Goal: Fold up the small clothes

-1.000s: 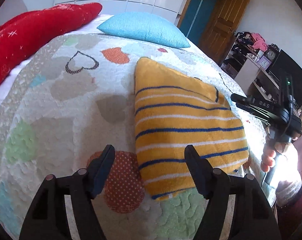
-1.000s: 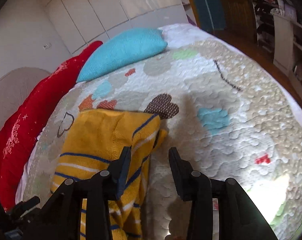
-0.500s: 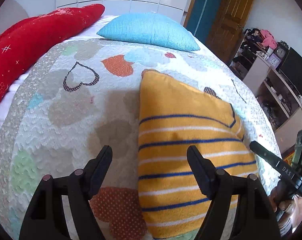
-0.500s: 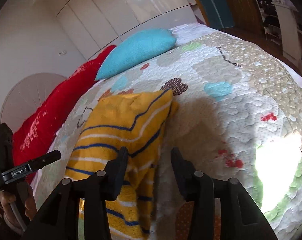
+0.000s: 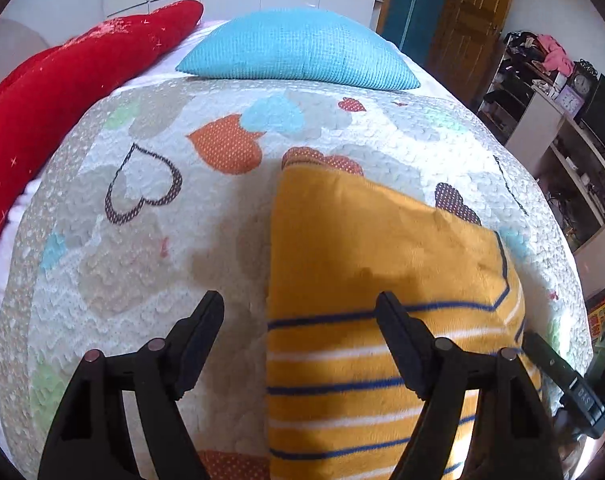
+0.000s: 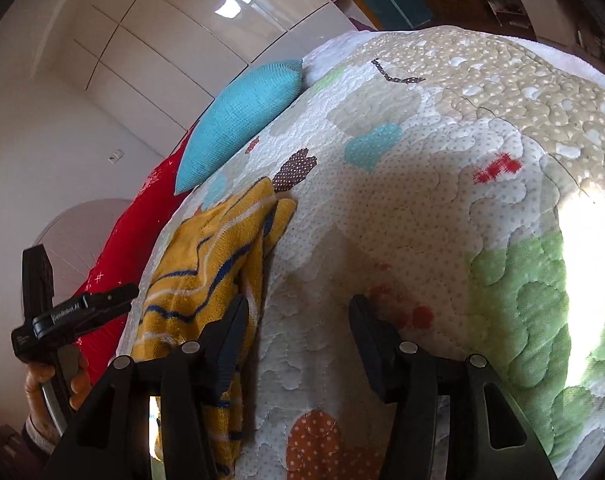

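Observation:
A folded yellow garment with blue and white stripes (image 5: 374, 280) lies flat on the heart-patterned quilt (image 5: 142, 240). My left gripper (image 5: 302, 320) is open and empty, hovering over the garment's left edge, one finger over the quilt and one over the cloth. The right gripper's body (image 5: 570, 380) shows at the garment's right edge. In the right wrist view the garment (image 6: 206, 272) lies at the left, and my right gripper (image 6: 298, 320) is open and empty, over the quilt (image 6: 422, 200) just beside the garment's right edge. The left gripper's body (image 6: 70, 316) shows at far left.
A blue pillow (image 5: 298, 48) and a long red cushion (image 5: 62, 80) lie at the head of the bed. Shelves with clutter (image 5: 542, 80) and a wooden door (image 5: 466, 12) stand to the right. A sunlit patch (image 6: 582, 240) falls on the quilt's right side.
Both grippers have moved forward and lower along the garment. The right gripper has tilted and shifted right, off the cloth. The garment has not moved.

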The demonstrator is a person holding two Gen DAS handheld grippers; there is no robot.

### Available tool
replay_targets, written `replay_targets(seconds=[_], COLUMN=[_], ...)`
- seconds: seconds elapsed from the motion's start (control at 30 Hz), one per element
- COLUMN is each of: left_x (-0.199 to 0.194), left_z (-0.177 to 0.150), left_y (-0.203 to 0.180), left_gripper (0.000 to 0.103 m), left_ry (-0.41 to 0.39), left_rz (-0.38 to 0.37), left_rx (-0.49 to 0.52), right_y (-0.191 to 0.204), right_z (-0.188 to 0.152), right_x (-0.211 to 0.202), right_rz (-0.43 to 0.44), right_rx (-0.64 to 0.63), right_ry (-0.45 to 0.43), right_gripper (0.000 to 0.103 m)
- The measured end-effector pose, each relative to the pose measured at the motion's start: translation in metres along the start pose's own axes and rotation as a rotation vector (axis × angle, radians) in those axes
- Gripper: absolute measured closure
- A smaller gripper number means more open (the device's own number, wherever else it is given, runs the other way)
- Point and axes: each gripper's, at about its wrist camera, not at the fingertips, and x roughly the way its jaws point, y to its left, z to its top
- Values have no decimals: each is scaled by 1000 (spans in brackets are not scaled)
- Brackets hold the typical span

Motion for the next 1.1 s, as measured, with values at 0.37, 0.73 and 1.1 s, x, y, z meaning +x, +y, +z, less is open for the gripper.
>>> replay_targets(seconds=[0.37, 0.73, 1.1], left_x=[55, 56, 66], left_z=[56, 43, 43], left_y=[-17, -87, -81], left_gripper=[20, 22, 8], left_ry=[86, 76, 47], left_rz=[69, 8, 167], left_rx=[34, 145, 238], right_y=[-8, -12, -18], right_z=[-5, -9, -11], right_x=[-10, -17, -24], right_rz=[57, 104, 150], right_rx=[33, 64, 92], right_ry=[-21, -41, -56], right_gripper=[46, 46, 46])
